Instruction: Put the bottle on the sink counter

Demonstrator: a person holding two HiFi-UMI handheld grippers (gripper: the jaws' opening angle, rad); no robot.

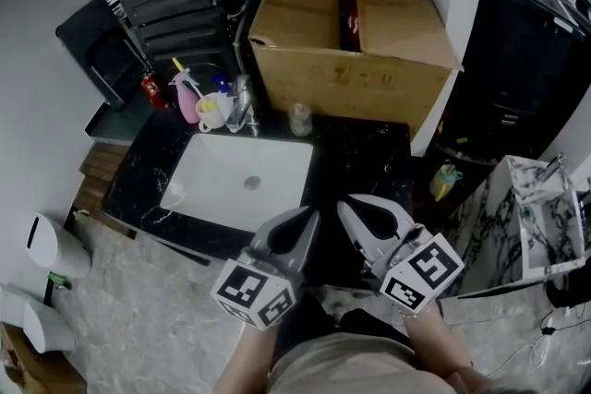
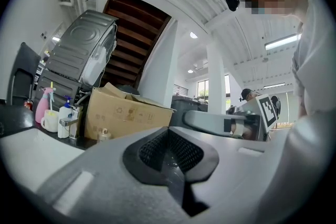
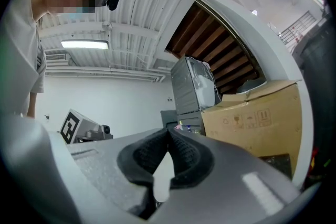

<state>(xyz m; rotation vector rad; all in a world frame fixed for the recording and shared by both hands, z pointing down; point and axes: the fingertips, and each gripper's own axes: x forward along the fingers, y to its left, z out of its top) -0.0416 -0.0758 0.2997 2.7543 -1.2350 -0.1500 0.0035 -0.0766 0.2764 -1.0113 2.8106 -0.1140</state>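
A small clear bottle (image 1: 300, 118) (image 2: 103, 135) stands upright on the black sink counter (image 1: 365, 152), right in front of the cardboard box (image 1: 351, 41). Both grippers are held side by side over the counter's near edge, well short of that bottle. My left gripper (image 1: 310, 217) (image 2: 169, 131) has its jaws together with nothing between them. The right gripper (image 1: 344, 208) (image 3: 168, 134) is likewise shut and empty. It also shows in the left gripper view, where the right gripper (image 2: 220, 122) is just to the right.
The white basin (image 1: 212, 198) fills the counter's left half. Behind it stand a faucet (image 1: 242, 106), a mug (image 1: 211, 113) and a pink spray bottle (image 1: 187, 97). A yellow-and-teal bottle (image 1: 446, 180) sits lower at the right, beside a white rack (image 1: 536, 198).
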